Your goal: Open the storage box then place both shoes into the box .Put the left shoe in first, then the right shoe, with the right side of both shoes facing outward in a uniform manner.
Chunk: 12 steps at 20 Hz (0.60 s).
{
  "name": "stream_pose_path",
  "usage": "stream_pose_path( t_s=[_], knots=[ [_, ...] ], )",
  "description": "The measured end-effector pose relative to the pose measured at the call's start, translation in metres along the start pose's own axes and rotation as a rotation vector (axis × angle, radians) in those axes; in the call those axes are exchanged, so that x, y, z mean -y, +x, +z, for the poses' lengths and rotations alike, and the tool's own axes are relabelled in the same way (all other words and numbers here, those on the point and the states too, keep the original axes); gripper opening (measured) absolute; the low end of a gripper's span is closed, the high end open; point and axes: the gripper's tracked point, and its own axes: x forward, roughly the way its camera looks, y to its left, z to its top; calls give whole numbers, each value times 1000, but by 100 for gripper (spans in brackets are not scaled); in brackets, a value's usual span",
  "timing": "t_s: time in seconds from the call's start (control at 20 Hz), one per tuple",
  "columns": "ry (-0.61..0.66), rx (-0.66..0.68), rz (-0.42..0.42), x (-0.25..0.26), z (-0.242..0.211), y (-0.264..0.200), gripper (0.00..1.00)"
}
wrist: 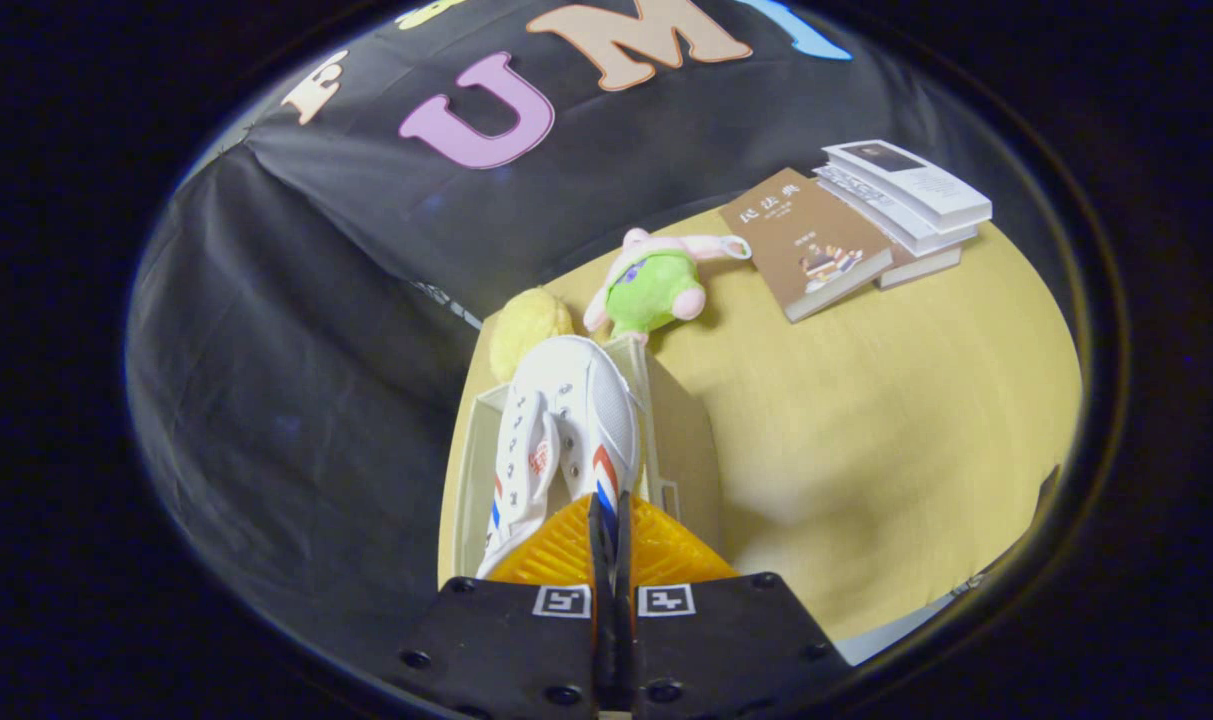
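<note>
On the yellow table [866,420], which is the largest thing before us, we see the storage box [471,470] standing near the table's edge, beside the black cloth wall, with its top open. Beyond the box lie a brown book [806,245] and a small stack of books [911,205], well apart from the fingers. Nearer, just behind the box, there are a green and pink plush toy [651,285] and a yellow plush ball [528,325]. Over the box we hold one white shoe [566,430] with red and blue stripes, its toe pointing away from us toward the toys; whether it is the left or the right shoe we cannot tell. The gripper [606,540] is pressed nearly together, and its orange fingers [556,550] pinch a thin part of the shoe at the heel end, we judge the collar. The shoe seems light, with a soft canvas upper and a stiffer rubber sole, so it can swing or twist under such a thin hold. We think the heel collar is a fair place to take it, because the cloth folds between the pads and does not slip easily. The gripper looks steeply down along the shoe into the box, so the hand is probably raised above the box.
</note>
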Motion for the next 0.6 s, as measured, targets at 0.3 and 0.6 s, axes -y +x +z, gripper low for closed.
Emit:
stream_pose_path(
  t_s=[0.3, 0.6],
  knots=[
    [-14, 34, -79, 10, -6, 17, 5],
    [-63, 52, -91, 8, -14, 13, 9]
  ],
)
